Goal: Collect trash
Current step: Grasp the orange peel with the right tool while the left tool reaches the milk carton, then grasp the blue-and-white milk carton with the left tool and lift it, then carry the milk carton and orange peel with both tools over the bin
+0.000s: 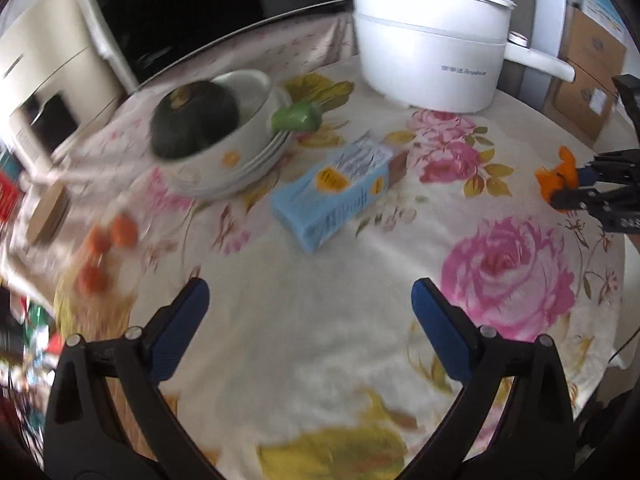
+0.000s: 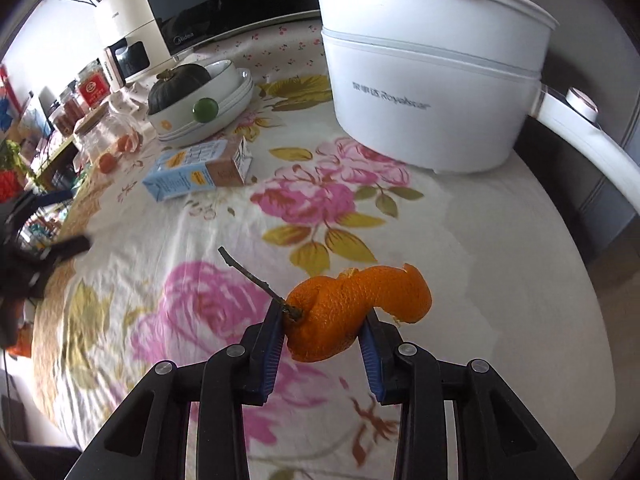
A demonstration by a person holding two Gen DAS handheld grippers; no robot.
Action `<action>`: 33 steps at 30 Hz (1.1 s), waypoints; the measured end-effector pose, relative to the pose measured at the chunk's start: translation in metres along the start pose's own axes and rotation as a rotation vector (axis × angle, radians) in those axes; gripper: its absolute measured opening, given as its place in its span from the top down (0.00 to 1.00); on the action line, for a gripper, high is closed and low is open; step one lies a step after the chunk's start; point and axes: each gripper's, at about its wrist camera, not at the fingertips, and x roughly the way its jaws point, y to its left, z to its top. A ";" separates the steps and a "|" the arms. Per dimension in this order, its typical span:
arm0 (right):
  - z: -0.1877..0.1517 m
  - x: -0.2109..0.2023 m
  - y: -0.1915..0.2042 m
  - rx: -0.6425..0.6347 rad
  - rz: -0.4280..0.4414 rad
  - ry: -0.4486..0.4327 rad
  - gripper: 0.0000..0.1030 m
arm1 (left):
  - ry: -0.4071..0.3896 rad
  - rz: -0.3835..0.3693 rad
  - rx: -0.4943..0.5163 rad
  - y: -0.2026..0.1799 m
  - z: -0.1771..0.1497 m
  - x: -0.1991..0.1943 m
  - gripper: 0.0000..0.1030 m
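The orange peel (image 2: 352, 312) is a curled strip of bright, pebbled rind with a thin dark twig still attached, the twig slanting up toward the left in the lower centre of the right wrist view. It sits pinched between the blue pads of the right tool (image 2: 324, 334), lifted off the flowered cloth of the bench (image 2: 500, 240). In the left wrist view the peel (image 1: 558, 178) shows at the far right edge.

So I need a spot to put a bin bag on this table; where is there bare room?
Bare cloth lies in front of the blue carton, toward the near table edge, and right of it below the white pot. Crowded at the back left: bowls, squash, jar.
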 end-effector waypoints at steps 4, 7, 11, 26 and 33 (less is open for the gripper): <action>-0.001 -0.010 -0.017 0.041 0.048 -0.022 0.65 | 0.007 -0.028 0.100 -0.007 0.027 0.035 0.05; -0.007 -0.005 -0.023 0.040 0.063 -0.009 0.65 | 0.007 -0.047 0.168 -0.014 0.040 0.050 0.05; -0.012 0.005 -0.030 0.055 0.068 0.004 0.65 | 0.036 -0.109 0.153 -0.010 0.051 0.070 0.05; -0.009 -0.016 -0.010 0.097 0.064 0.005 0.65 | 0.024 -0.196 -0.187 -0.022 0.005 0.043 0.50; -0.030 -0.065 0.023 0.064 0.018 0.017 0.65 | 0.048 -0.196 -0.256 -0.047 -0.033 -0.019 0.50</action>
